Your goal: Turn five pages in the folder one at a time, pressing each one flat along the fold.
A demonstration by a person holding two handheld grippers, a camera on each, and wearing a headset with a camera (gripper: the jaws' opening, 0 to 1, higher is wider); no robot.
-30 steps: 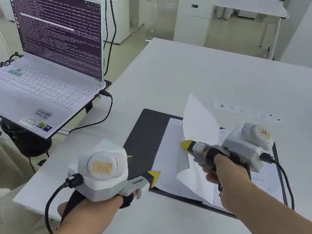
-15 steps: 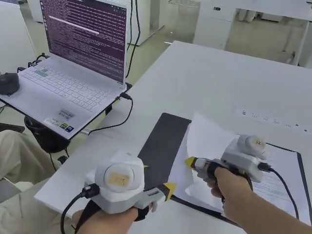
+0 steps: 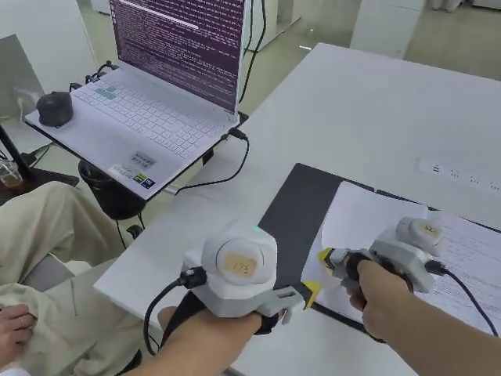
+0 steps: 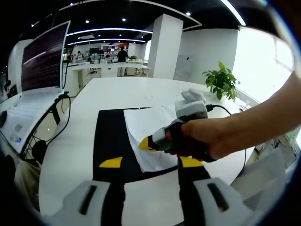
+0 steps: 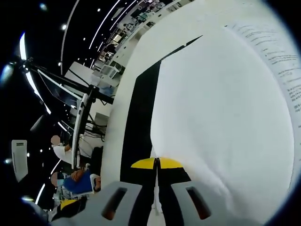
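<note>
A white table (image 3: 376,94) runs from 6 toward 12 o'clock in the head view, with wide bare top beyond the work at 12 to 1 o'clock. An open laptop (image 3: 156,117) stands off the table's left edge at 10 o'clock, and its cable (image 3: 211,184) trails across that edge.

The black folder (image 3: 293,215) lies open at 4 o'clock, with its near edge close to the table's near edge. A white page (image 3: 364,223) arches over it, leaving the dark inner cover bare at the page's 9 o'clock side. A printed sheet (image 3: 470,251) lies flat at 3 o'clock.

The right gripper (image 3: 324,255) has its yellow tips pinched together on the page's (image 5: 225,117) free left edge, as its own view (image 5: 156,163) shows.

The left gripper (image 3: 311,291) hangs released, jaws spread wide (image 4: 150,162), over the folder's (image 4: 110,136) near edge. It points toward the right gripper (image 4: 145,143) and is just apart from it.
</note>
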